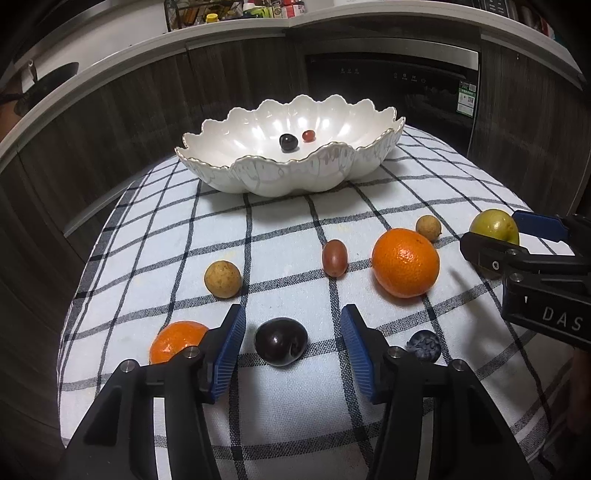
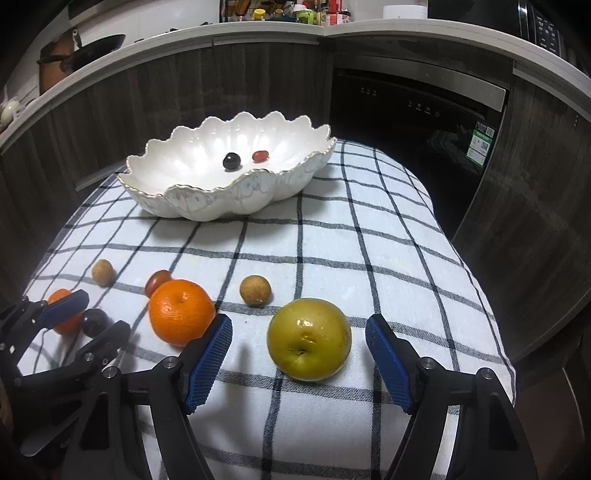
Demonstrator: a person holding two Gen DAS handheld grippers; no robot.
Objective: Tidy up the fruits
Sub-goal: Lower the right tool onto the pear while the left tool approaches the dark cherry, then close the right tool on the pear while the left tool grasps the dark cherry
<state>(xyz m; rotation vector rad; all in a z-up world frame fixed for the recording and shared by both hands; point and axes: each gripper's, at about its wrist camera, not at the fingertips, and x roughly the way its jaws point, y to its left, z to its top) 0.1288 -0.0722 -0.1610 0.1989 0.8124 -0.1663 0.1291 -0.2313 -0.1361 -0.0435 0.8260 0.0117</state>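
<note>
Dark wood-grain cabinets (image 2: 229,85) ran behind the table under a pale countertop (image 2: 258,31), with a black built-in appliance (image 2: 417,122), probably a dishwasher, set among them. Bottles and jars (image 1: 273,8) crowded the counter's back, and a dark pan (image 2: 99,44) sat at the left. Overhead light glared off the surfaces.

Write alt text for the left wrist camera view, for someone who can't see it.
The open left hand-held gripper straddles a dark plum on a checked cloth, its pads not touching it. Oranges, small brown fruits, a red grape and a blueberry lie around; a white scalloped bowl behind holds two small fruits.
</note>
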